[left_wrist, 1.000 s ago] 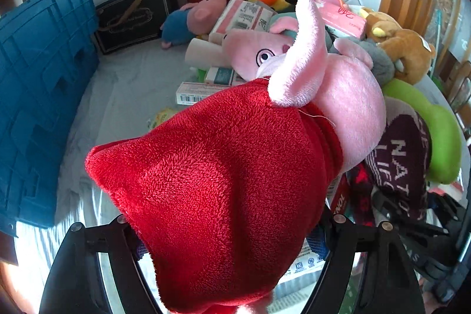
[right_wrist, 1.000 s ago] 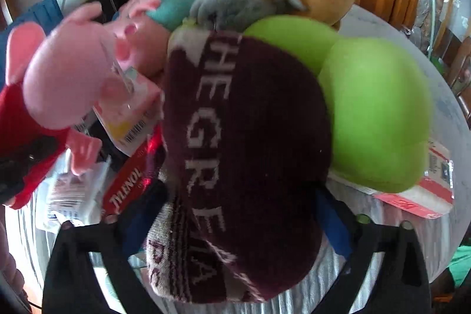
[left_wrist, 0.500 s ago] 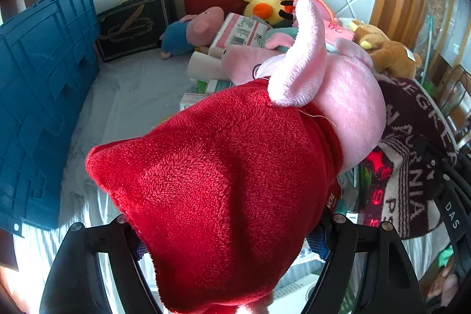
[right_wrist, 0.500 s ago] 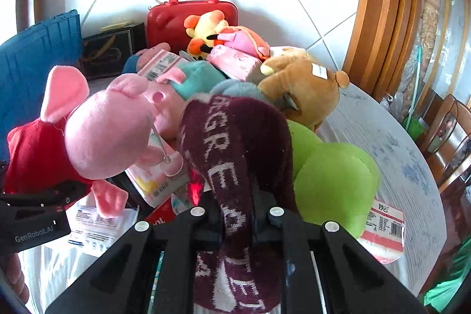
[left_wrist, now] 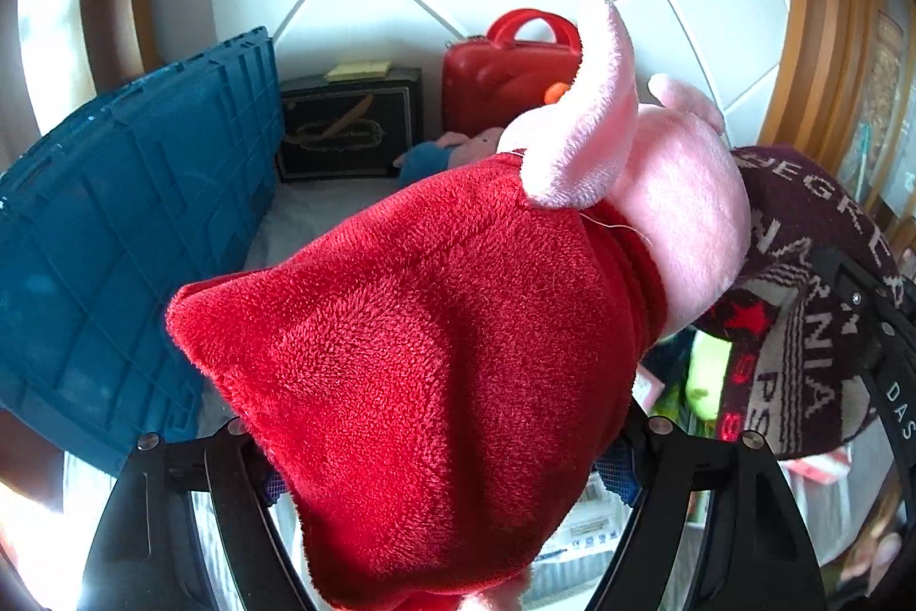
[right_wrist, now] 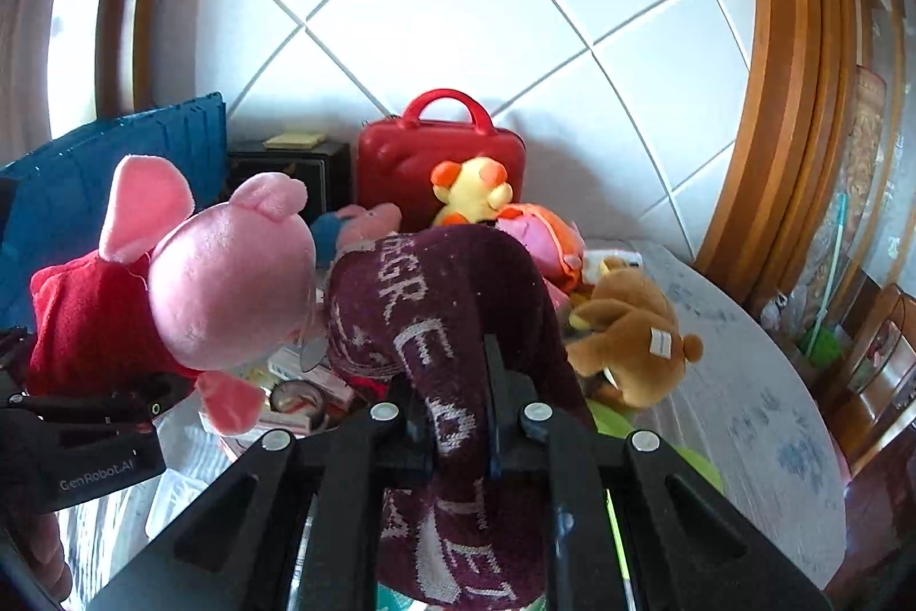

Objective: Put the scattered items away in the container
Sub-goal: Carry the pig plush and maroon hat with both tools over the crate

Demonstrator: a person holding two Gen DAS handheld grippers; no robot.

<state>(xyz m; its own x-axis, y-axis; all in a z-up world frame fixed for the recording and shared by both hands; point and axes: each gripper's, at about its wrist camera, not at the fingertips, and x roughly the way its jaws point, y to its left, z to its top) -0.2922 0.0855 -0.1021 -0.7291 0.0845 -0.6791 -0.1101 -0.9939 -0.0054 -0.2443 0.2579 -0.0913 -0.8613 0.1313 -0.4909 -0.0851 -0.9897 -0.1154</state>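
Gripping the pig toy, the left gripper looks secure; the right gripper, pinching the knit hat, risks slipping.

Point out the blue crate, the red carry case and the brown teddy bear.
blue crate (left_wrist: 131, 233), left wrist view, ribbed side wall
red carry case (right_wrist: 401, 164), right wrist view, front panel
brown teddy bear (right_wrist: 630, 342), right wrist view, body

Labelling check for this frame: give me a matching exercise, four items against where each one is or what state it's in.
Items:
1. pink pig plush
2. maroon knit hat
3. red case
4. brown bear plush

States:
A. lying on the table, right of the pile
B. held in the left tool
C. standing against the tiled wall
D. pinched in the right tool

Pairs: 1-B, 2-D, 3-C, 4-A
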